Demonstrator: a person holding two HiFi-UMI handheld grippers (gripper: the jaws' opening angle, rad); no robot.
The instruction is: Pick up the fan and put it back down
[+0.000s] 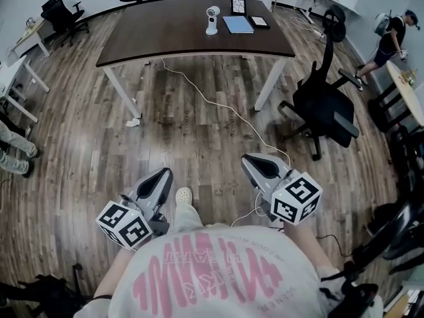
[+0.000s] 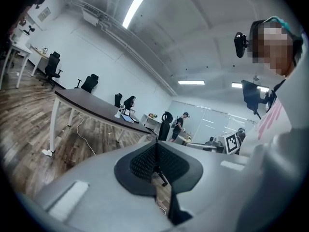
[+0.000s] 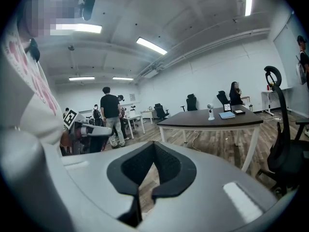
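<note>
A small white fan (image 1: pixel 212 20) stands upright on the dark brown table (image 1: pixel 165 38), far ahead across the wooden floor. It shows tiny in the left gripper view as the fan (image 2: pixel 118 112) and in the right gripper view as the fan (image 3: pixel 210 111). My left gripper (image 1: pixel 162 174) and right gripper (image 1: pixel 250 159) are held close to my body, well short of the table. The left gripper (image 2: pixel 155 146) has its black pads pressed together with nothing between them. The right gripper (image 3: pixel 153 146) is likewise shut and empty.
On the table beside the fan lie a blue notebook (image 1: pixel 237 24), a dark phone (image 1: pixel 259 21) and a standing tablet (image 1: pixel 238 5). A black office chair (image 1: pixel 328 105) stands right of the table. A white cable (image 1: pixel 212 101) trails across the floor. A person (image 1: pixel 391 42) bends at far right.
</note>
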